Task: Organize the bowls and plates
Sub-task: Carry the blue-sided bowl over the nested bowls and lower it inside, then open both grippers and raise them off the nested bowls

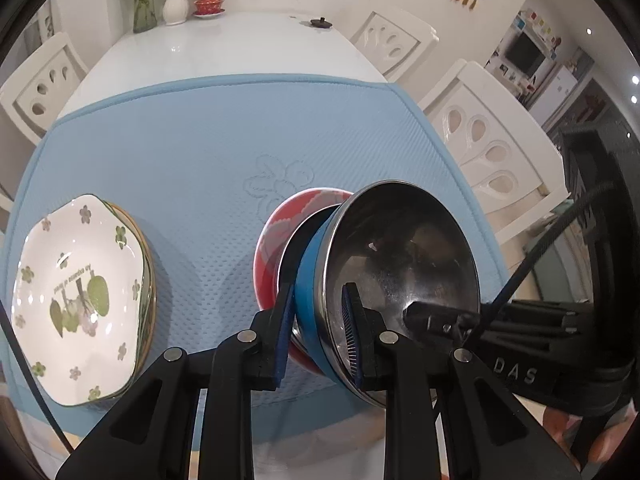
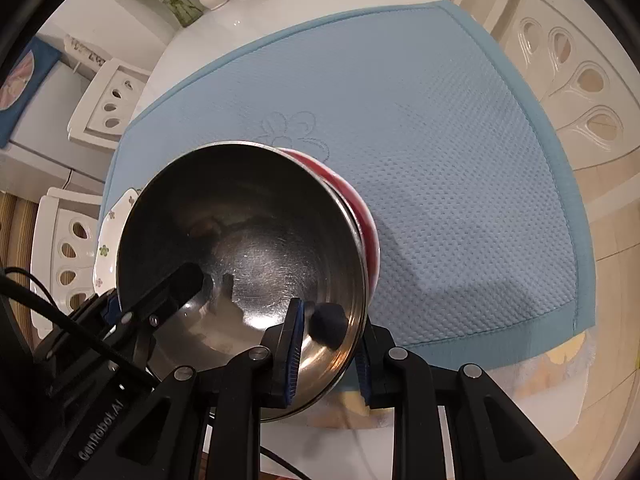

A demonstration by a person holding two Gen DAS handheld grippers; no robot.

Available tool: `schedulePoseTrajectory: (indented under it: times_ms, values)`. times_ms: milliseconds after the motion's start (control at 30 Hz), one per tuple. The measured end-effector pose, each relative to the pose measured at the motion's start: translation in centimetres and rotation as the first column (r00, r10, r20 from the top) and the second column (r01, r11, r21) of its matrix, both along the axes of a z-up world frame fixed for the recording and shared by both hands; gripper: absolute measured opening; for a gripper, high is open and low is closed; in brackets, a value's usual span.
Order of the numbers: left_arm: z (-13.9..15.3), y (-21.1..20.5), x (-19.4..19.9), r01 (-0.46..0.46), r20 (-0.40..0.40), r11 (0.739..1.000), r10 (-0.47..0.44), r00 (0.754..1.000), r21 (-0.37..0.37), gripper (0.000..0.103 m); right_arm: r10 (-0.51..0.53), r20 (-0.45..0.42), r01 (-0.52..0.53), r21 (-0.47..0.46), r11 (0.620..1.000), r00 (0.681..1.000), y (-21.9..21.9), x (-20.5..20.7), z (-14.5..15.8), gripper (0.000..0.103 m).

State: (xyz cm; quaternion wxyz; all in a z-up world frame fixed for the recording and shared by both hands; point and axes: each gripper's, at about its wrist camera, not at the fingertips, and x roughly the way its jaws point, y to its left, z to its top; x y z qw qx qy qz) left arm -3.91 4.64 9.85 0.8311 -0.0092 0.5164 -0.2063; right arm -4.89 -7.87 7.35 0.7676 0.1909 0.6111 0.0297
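Note:
A steel bowl with a blue outer shell (image 1: 400,264) sits nested in a red bowl (image 1: 276,240) on the blue mat. My left gripper (image 1: 320,336) is shut on the steel bowl's near rim, one finger inside, one outside. My right gripper (image 2: 330,352) is shut on the same bowl's rim (image 2: 240,248) from the other side. The red bowl (image 2: 360,200) peeks out behind it. A stack of white floral plates (image 1: 80,296) lies at the mat's left; its edge shows in the right wrist view (image 2: 106,240).
The blue mat (image 1: 200,152) covers the near part of a white table (image 1: 224,48). At the table's far end stand a glass vase (image 1: 144,4), a white vase (image 1: 175,6), a red lidded cup (image 1: 208,3) and a small black lid (image 1: 320,23). White chairs (image 1: 500,148) surround the table.

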Motion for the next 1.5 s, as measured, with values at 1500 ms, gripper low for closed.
schedulePoseTrajectory:
  times_ms: [1500]
  values:
    - [6.3, 3.5, 0.2, -0.063, 0.114, 0.993, 0.075, 0.991, -0.103, 0.023, -0.028, 0.191, 0.035, -0.034, 0.999, 0.981, -1.7, -2.7, 6.9, 0.022]
